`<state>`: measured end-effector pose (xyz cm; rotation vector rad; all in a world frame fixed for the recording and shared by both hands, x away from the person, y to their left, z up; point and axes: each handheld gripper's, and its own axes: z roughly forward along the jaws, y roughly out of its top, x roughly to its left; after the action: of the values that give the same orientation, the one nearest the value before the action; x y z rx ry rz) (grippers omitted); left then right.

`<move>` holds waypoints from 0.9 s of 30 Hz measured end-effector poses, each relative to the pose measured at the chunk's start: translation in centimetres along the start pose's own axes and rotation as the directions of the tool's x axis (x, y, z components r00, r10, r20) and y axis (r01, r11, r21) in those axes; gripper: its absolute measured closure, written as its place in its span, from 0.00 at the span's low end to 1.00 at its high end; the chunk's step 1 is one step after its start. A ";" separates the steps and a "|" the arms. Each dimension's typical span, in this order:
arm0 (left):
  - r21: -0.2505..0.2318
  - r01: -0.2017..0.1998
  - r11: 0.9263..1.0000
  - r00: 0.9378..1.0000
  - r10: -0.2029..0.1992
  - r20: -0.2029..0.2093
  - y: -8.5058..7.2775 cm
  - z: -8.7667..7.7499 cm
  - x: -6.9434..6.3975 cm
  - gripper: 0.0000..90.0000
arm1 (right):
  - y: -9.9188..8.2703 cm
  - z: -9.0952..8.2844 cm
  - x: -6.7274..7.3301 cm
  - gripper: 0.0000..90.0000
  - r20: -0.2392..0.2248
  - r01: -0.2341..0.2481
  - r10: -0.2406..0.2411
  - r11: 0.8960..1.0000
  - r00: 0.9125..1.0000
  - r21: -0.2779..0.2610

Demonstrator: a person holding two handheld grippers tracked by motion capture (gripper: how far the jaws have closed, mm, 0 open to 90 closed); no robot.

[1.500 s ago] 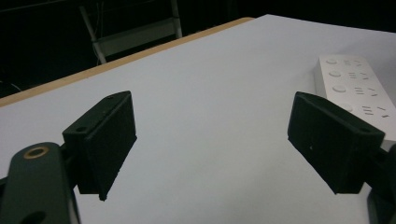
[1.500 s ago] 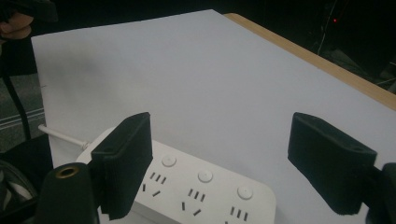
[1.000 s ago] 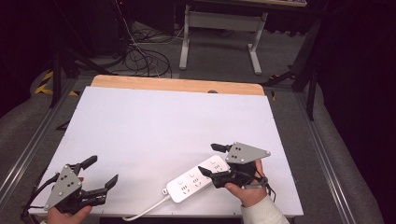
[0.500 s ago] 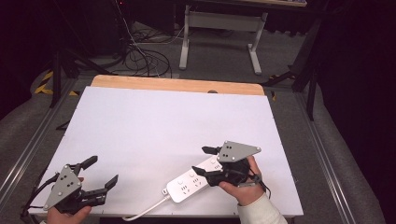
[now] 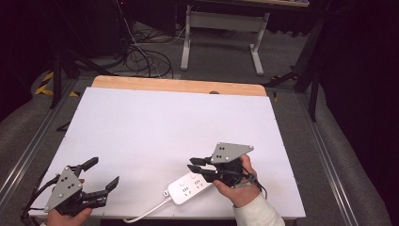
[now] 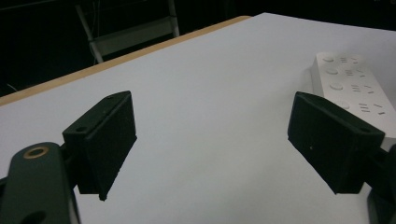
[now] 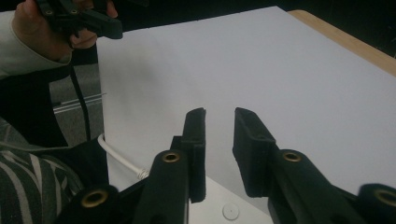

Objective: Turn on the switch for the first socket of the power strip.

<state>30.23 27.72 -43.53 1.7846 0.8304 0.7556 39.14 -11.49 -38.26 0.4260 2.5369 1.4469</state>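
R gripper [image 5: 195, 164] over white power strip [image 5: 188, 188], jaws just been closing, nothing btwn; my L gripper [image 5: 100, 174] spread wide on table [image 5: 164, 122].

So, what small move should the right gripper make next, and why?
Probably lower the right gripper onto the white power strip. Its jaws have just been closing, yet a narrow gap remains with nothing between them, and they hang above the strip's near end. The left gripper waits open, apart.
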 end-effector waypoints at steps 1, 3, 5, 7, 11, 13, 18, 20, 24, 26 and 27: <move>0.000 0.000 1.000 1.000 0.000 0.000 0.0 0.0 0.0 0.18 | 0.0 0.1 0.0 0.93 -0.004 0.001 -0.001 1.000 1.000 0.011; 0.000 -0.001 1.000 1.000 0.001 0.000 0.0 0.0 0.0 0.18 | 0.0 0.3 0.1 0.95 -0.006 0.001 -0.001 1.000 1.000 0.022; 0.001 -0.001 1.000 1.000 0.001 0.000 0.0 0.0 0.0 0.18 | 0.0 0.6 0.3 1.00 -0.004 0.007 -0.007 0.999 1.000 0.039; 0.000 0.000 1.000 1.000 0.000 0.001 0.0 0.0 0.0 0.18 | 0.0 1.1 0.4 1.00 -0.003 0.012 -0.012 0.998 1.000 0.061; 0.002 -0.003 1.000 1.000 0.003 0.002 0.0 0.0 0.0 0.18 | -0.1 1.9 0.5 1.00 -0.024 0.005 -0.002 0.996 1.000 0.093; -0.001 -0.001 1.000 1.000 0.001 0.001 0.0 0.0 0.0 0.18 | -0.1 2.4 0.6 1.00 -0.035 -0.002 0.006 0.994 0.999 0.111; 0.001 -0.003 1.000 1.000 0.003 0.001 0.0 0.1 -0.1 0.18 | -0.4 3.7 0.8 1.00 -0.048 -0.011 0.020 0.986 0.999 0.164; 0.001 -0.003 1.000 1.000 0.003 0.001 0.0 0.1 0.0 0.18 | -0.6 4.5 0.9 1.00 -0.050 -0.010 0.021 0.978 0.999 0.207; 0.001 -0.004 1.000 1.000 0.004 0.001 0.0 0.1 0.0 0.18 | -0.9 5.1 0.9 1.00 -0.046 -0.006 0.017 0.971 0.999 0.240; 0.002 -0.004 1.000 1.000 0.004 0.001 0.0 0.1 -0.1 0.18 | -1.1 5.5 0.9 1.00 -0.043 -0.002 0.014 0.965 0.999 0.262; 0.002 -0.004 1.000 1.000 0.004 0.000 0.0 0.1 -0.1 0.18 | -1.1 5.5 0.9 1.00 -0.043 -0.002 0.014 0.965 0.999 0.262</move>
<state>30.25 27.63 -43.58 1.7889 0.8281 0.7569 39.77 -7.24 -41.99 0.4486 2.7765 1.1364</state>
